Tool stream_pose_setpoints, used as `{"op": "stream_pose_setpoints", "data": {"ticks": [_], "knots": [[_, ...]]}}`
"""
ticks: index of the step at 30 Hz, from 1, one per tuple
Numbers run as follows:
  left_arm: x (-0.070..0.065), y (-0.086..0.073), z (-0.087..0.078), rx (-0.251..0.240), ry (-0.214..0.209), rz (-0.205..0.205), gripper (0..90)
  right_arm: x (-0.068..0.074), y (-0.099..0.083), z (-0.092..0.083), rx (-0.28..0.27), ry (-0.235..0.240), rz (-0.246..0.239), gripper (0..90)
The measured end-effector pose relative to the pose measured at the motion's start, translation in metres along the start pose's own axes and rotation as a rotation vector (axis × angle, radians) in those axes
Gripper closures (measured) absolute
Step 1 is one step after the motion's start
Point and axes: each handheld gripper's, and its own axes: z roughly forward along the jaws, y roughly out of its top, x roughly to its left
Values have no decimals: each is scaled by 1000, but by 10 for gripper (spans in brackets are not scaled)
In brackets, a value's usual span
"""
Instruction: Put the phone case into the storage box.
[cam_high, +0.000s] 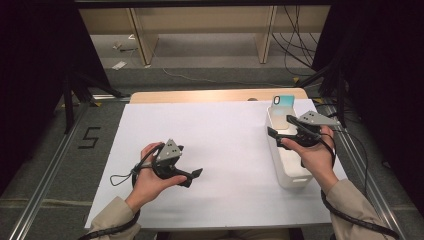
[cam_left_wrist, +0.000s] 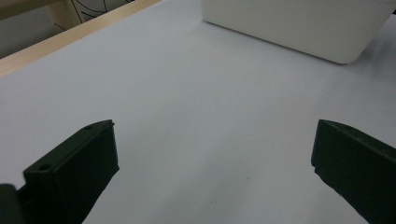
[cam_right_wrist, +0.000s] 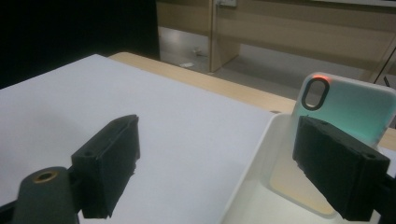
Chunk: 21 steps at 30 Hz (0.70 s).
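A mint-green phone case (cam_high: 283, 107) with an oval camera cut-out leans upright against the far end of a white bin (cam_high: 290, 172) on the table's right side. Held in the right hand, my right gripper (cam_high: 281, 126) hovers over the bin's left rim, just short of the case, and is open. In the right gripper view the phone case (cam_right_wrist: 348, 105) stands behind the right jaw, and nothing sits between the right gripper's (cam_right_wrist: 219, 149) pads. My left gripper (cam_high: 194, 177) rests low over the white sheet at the left, pointing right, open and empty. The left gripper (cam_left_wrist: 215, 149) faces the bin (cam_left_wrist: 299, 28).
A white sheet (cam_high: 220, 150) covers the table, with a wooden strip (cam_high: 210, 95) along its far edge. Wooden shelf legs (cam_high: 142, 40) and cables (cam_high: 295, 45) lie on the floor beyond. A "5" mark (cam_high: 89, 137) is on the floor at the left.
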Motion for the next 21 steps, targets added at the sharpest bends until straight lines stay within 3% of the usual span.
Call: {"op": "stream_pose_setpoints", "data": {"ticks": [21], "knots": [[0,-1,-2,-8,2,-5,2,9,-11,-18,12,72,-16,167]]}}
